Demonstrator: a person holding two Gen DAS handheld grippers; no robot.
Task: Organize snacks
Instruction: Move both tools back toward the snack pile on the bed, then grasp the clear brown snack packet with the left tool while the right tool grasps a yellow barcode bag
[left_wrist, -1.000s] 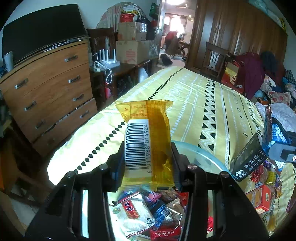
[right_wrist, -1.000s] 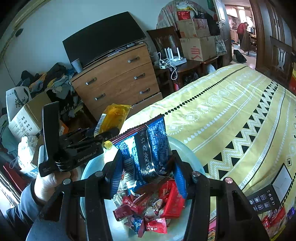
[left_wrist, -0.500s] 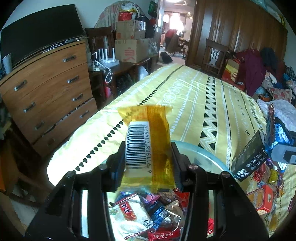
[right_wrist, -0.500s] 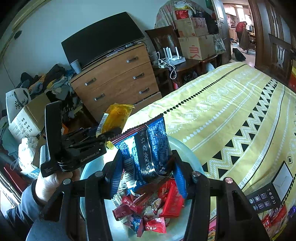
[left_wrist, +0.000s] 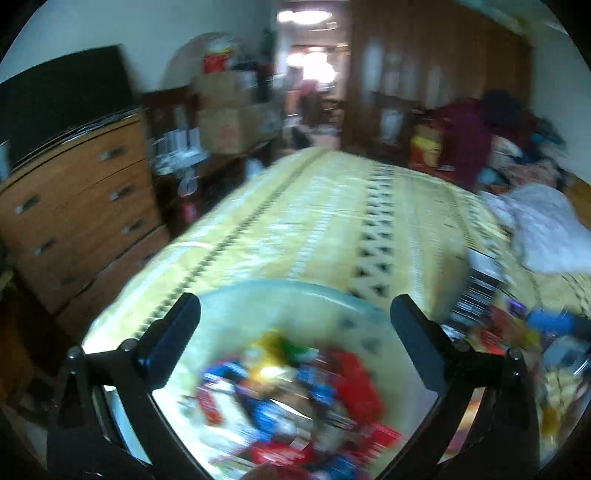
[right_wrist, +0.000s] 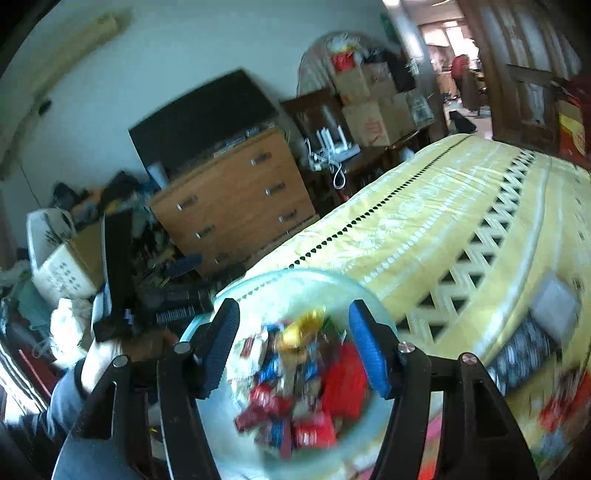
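Observation:
A pale round bowl (left_wrist: 295, 287) on the yellow bedspread holds a blurred heap of snack packs (left_wrist: 291, 398), with a yellow pack (left_wrist: 271, 343) on top. My left gripper (left_wrist: 293, 317) hangs over the bowl; its jaws are opening wide with nothing between them. In the right wrist view the same bowl (right_wrist: 295, 276) and snack packs (right_wrist: 303, 387) lie below my right gripper (right_wrist: 295, 334). Its blue pads (right_wrist: 223, 332) are opening and nothing is between them. A yellow pack (right_wrist: 303, 328) lies in the heap under it.
Loose snacks (left_wrist: 517, 332) and a black patterned box (right_wrist: 524, 347) lie on the bed right of the bowl. A wooden dresser (right_wrist: 236, 199) with a dark screen stands left of the bed. A person's hand (right_wrist: 99, 358) is at the left.
The left gripper let go of the yellow pack and the right let go of the blue pack. Both jaws have spread, and both views swung sideways, now blurred.

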